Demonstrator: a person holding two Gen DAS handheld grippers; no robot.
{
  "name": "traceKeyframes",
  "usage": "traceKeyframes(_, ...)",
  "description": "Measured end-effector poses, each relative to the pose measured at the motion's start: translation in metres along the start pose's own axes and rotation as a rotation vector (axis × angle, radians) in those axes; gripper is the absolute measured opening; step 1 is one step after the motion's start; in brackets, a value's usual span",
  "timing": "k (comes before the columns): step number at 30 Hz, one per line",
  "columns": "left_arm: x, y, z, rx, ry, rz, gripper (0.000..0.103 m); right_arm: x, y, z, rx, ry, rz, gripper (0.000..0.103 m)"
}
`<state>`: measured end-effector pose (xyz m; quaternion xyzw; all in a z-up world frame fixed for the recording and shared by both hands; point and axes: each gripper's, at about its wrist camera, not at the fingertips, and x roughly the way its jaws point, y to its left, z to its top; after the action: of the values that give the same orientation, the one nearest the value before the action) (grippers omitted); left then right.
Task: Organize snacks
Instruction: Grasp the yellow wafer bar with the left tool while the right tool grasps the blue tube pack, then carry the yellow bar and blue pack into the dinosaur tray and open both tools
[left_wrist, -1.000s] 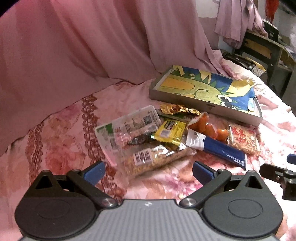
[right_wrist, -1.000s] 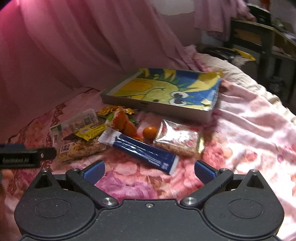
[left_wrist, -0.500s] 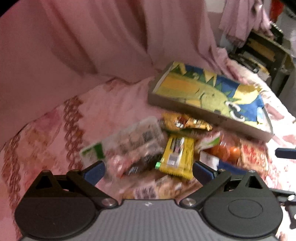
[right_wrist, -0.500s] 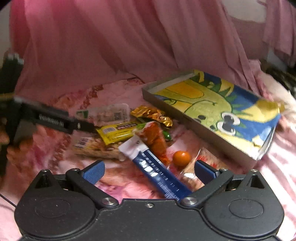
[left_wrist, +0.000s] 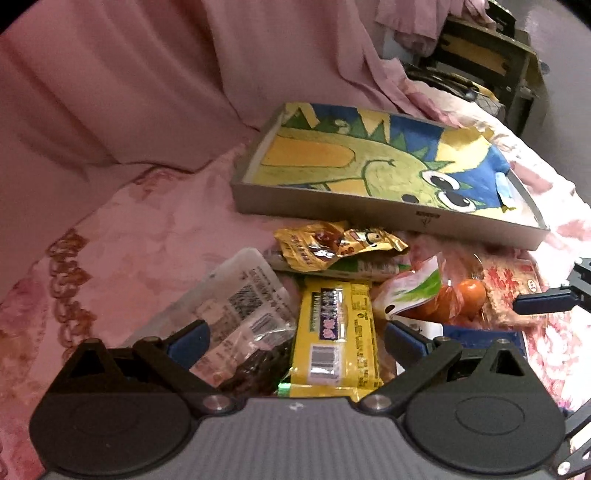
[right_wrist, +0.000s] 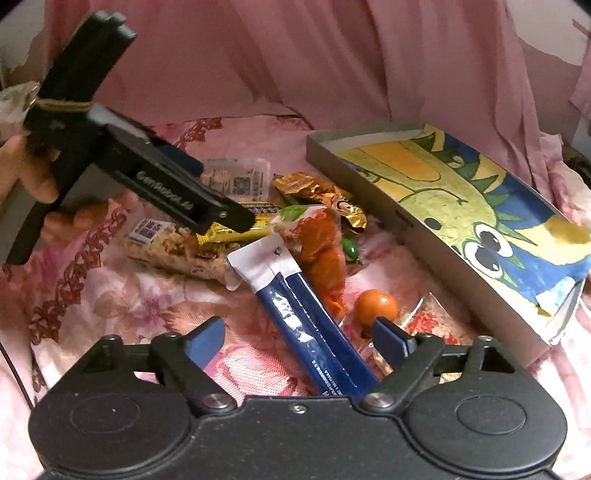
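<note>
Lying lengthwise between the spread, empty fingers of the left gripper (left_wrist: 297, 338), the yellow bar (left_wrist: 334, 334) points straight ahead toward the tray (left_wrist: 388, 212); the right gripper (right_wrist: 297, 338), likewise open, straddles the blue packet (right_wrist: 314, 332); left looks nearer the bar.

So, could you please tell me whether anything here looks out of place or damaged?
The dinosaur picture lining the tray is torn and lifting at its right corner. The snacks lie heaped outside the tray, the yellow bar and blue packet overlapping others, and a small orange ball lies loose.
</note>
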<state>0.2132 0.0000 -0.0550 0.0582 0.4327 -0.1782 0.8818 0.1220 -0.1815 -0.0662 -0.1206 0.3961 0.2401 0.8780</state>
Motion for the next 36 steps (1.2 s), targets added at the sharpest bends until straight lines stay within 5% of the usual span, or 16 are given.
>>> traceKeyframes(9, 0.016, -0.013, -0.002, 0.138, 0.053, -0.037, 0.087, 0.014, 0.006, 0.0, -0.047, 0.021, -0.022, 0.07)
traceKeyframes(18, 0.02, -0.004, 0.004, 0.089, 0.072, -0.081, 0.07, 0.028, 0.009, -0.002, -0.079, 0.053, -0.037, 0.065)
traceKeyframes(24, 0.013, -0.011, 0.006, 0.116, 0.068, -0.066, 0.053, 0.029, 0.009, 0.0, -0.085, 0.066, -0.054, 0.048)
traceKeyframes(36, -0.005, -0.003, 0.006, -0.068, 0.112, -0.074, 0.052, 0.01, 0.023, 0.005, -0.131, 0.01, -0.114, 0.039)
